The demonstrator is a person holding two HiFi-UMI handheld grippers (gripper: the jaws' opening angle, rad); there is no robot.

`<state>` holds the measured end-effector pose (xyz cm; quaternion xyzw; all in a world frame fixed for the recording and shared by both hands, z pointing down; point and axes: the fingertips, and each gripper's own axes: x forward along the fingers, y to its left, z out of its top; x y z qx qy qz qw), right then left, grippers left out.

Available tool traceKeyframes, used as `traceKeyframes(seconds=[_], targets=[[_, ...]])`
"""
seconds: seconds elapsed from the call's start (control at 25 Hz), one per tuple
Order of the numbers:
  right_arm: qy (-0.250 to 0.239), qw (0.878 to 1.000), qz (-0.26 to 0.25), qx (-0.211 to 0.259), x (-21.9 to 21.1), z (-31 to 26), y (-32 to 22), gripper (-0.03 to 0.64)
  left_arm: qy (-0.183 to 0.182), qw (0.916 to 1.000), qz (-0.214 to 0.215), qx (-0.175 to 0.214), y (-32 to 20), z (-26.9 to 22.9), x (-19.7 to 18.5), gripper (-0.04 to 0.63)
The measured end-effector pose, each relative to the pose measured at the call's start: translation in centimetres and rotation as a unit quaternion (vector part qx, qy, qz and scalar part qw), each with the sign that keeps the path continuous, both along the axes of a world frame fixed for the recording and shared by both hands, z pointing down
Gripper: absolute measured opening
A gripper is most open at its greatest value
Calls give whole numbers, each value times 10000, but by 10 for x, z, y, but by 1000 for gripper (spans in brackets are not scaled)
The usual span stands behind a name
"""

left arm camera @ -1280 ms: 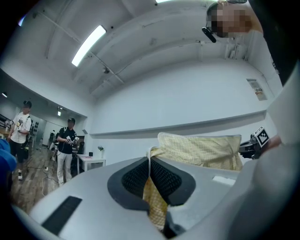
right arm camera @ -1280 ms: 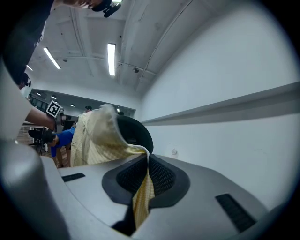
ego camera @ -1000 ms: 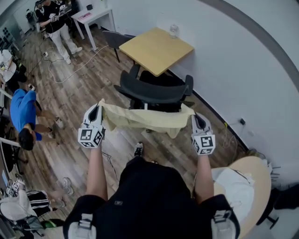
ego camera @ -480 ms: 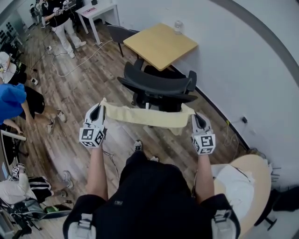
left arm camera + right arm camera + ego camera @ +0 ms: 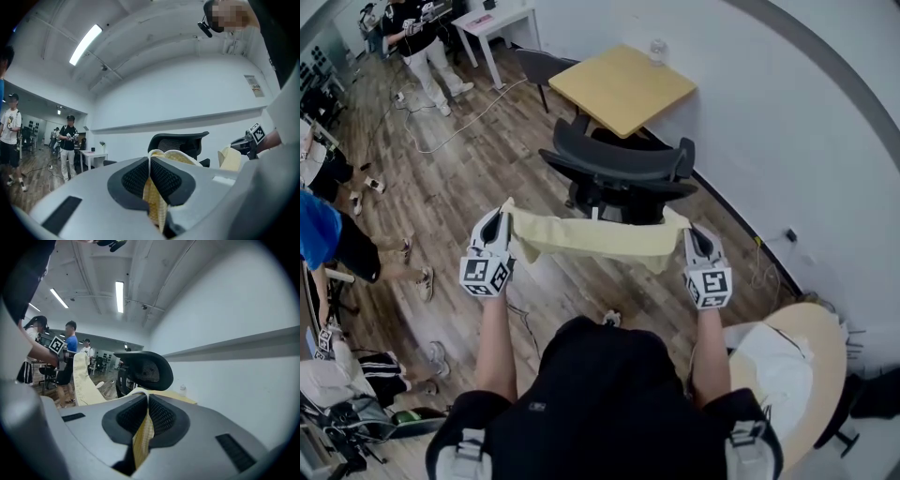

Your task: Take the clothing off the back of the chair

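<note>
A pale yellow piece of clothing [image 5: 595, 239] is hanging as a gently sagging band stretched between the two pairs of fingers. One end is sitting pinched between the fingers [image 5: 135, 178] of the left gripper [image 5: 498, 219], and the other between the fingers [image 5: 161, 416] of the right gripper [image 5: 693, 235]. Its lower edge is drooping and bunching near the right fingers. The black mesh-backed chair [image 5: 619, 173] is standing upright just beyond the fingers, and the cloth is hanging clear of its backrest.

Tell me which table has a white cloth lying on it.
The round wooden table at lower right: a white cloth covers part of it. The square wooden table by the wall and the far white table show no white cloth.
</note>
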<state>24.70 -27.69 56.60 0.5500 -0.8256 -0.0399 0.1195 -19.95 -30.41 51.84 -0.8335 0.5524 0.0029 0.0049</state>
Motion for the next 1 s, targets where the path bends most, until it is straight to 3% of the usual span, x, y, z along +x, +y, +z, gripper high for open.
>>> traceKeyframes(seconds=[0.28, 0.4, 1.0], targets=[[-3, 9998, 194, -28, -8, 6, 19, 6, -27, 9998, 189, -44, 8, 4, -5, 11], [51, 9991, 348, -245, -14, 5, 33, 6, -17, 9997, 252, -57, 15, 2, -11, 11], [189, 9972, 712, -86, -34, -3, 87, 6, 29, 9985, 553, -39, 42, 3, -37, 11]])
